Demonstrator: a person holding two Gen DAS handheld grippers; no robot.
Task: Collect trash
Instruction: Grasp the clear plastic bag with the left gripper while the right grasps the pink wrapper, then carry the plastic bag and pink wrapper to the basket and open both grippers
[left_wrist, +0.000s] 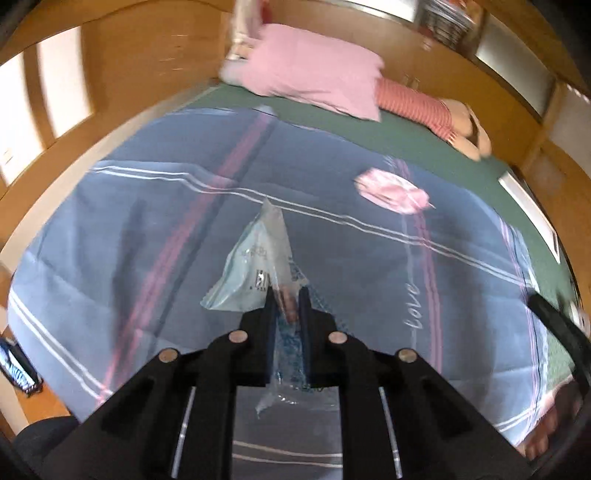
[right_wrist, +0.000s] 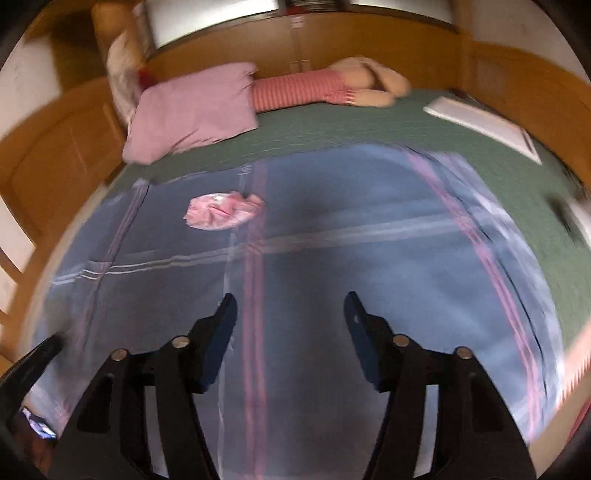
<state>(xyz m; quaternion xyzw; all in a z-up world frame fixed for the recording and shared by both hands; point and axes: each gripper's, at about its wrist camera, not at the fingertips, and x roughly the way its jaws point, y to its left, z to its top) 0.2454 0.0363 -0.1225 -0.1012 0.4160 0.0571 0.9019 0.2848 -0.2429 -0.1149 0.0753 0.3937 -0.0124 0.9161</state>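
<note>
My left gripper (left_wrist: 289, 295) is shut on a clear and pale blue plastic wrapper (left_wrist: 255, 266) and holds it above the blue-grey blanket (left_wrist: 147, 240) on the bed. A crumpled pink wrapper (left_wrist: 391, 190) lies on the blanket ahead and to the right; it also shows in the right wrist view (right_wrist: 221, 211), far ahead and to the left. My right gripper (right_wrist: 291, 301) is open and empty above the blanket (right_wrist: 369, 240).
A pink pillow (left_wrist: 317, 70) (right_wrist: 195, 110) and a striped stuffed toy (left_wrist: 424, 107) (right_wrist: 325, 86) lie at the head of the green bed sheet (right_wrist: 351, 125). A white flat book (right_wrist: 484, 122) lies at the right. Wooden bed frame (left_wrist: 129, 66) surrounds the bed.
</note>
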